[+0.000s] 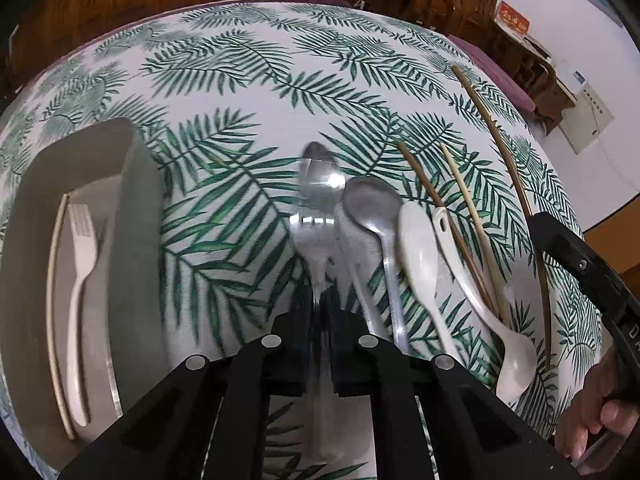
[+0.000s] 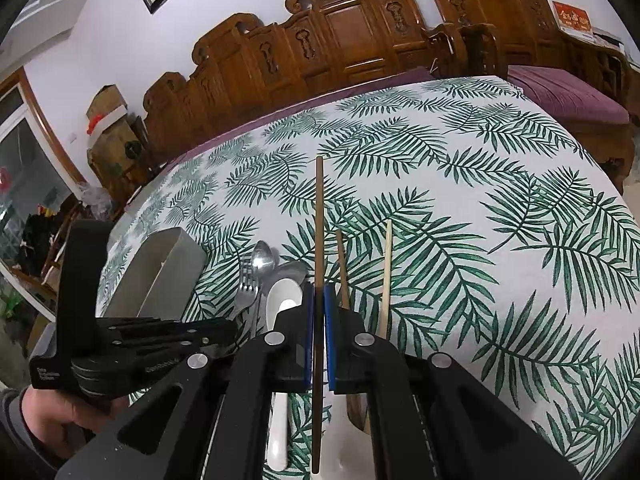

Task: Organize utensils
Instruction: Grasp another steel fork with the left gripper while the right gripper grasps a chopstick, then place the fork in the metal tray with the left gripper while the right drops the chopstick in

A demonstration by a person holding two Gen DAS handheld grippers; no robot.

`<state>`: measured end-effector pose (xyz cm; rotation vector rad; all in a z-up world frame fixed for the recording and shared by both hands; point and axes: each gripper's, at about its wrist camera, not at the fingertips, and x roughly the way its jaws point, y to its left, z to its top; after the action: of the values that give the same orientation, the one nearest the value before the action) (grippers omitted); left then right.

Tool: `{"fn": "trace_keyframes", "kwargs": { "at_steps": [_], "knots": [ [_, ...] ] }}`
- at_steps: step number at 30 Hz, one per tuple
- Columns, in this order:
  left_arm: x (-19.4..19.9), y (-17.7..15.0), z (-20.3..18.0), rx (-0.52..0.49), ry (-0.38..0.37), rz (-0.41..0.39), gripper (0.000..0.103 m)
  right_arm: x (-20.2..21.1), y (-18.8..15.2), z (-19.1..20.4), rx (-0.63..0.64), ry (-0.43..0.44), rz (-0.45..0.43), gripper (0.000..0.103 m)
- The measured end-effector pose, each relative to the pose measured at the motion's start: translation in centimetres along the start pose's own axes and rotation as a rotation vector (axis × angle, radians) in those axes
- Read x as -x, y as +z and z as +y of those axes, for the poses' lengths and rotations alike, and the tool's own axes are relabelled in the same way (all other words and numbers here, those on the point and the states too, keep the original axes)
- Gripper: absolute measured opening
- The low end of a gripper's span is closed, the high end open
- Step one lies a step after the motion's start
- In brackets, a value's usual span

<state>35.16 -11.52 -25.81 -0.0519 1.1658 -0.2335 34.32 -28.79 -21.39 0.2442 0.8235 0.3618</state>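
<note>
My left gripper [image 1: 320,300] is shut on the handle of a metal fork [image 1: 314,240], whose tines point away over the leaf-print tablecloth. Beside it lie two metal spoons [image 1: 372,204], two white spoons [image 1: 418,248] and brown and pale chopsticks [image 1: 468,208]. A grey tray [image 1: 136,216] at the left holds a white plastic fork [image 1: 80,280] and a pale chopstick [image 1: 54,300]. My right gripper [image 2: 319,292] is shut on a long dark chopstick [image 2: 319,220], which points away. The left gripper also shows in the right wrist view [image 2: 132,344], next to the tray [image 2: 168,268].
Carved wooden chairs [image 2: 340,32] and a purple cushioned bench [image 2: 568,92] line the far side of the table. The tablecloth [image 2: 500,208] spreads out to the right and beyond the utensils. Boxes and clutter stand at the far left.
</note>
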Motion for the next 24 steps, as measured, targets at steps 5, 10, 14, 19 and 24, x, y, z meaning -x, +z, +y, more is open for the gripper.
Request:
{"fn": "trace_keyframes", "kwargs": {
  "at_steps": [5,10,14,19,24],
  "knots": [
    [1.3,-0.7,0.8,-0.008,0.003,-0.021,0.006,-0.1,-0.4,1.2,0.03,-0.004,0.008,0.006],
    [3.3,-0.9,1.2,-0.019,0.003,-0.053,0.006,-0.1,-0.8,2.7,0.063,-0.001,0.015,0.006],
    [5.6,-0.7,1.6,-0.058,0.017,-0.1,0.006,-0.3,-1.1,3.7,0.083,0.002,0.022,0.006],
    [7.9,-0.3,2.7,-0.072,0.023,-0.148,0.006,-0.7,-1.2,4.7,0.09,0.015,0.028,0.006],
    [9.9,0.0,4.4,-0.082,0.044,-0.203,0.006,-1.5,-1.5,5.9,0.116,0.016,0.05,0.006]
  ]
}}
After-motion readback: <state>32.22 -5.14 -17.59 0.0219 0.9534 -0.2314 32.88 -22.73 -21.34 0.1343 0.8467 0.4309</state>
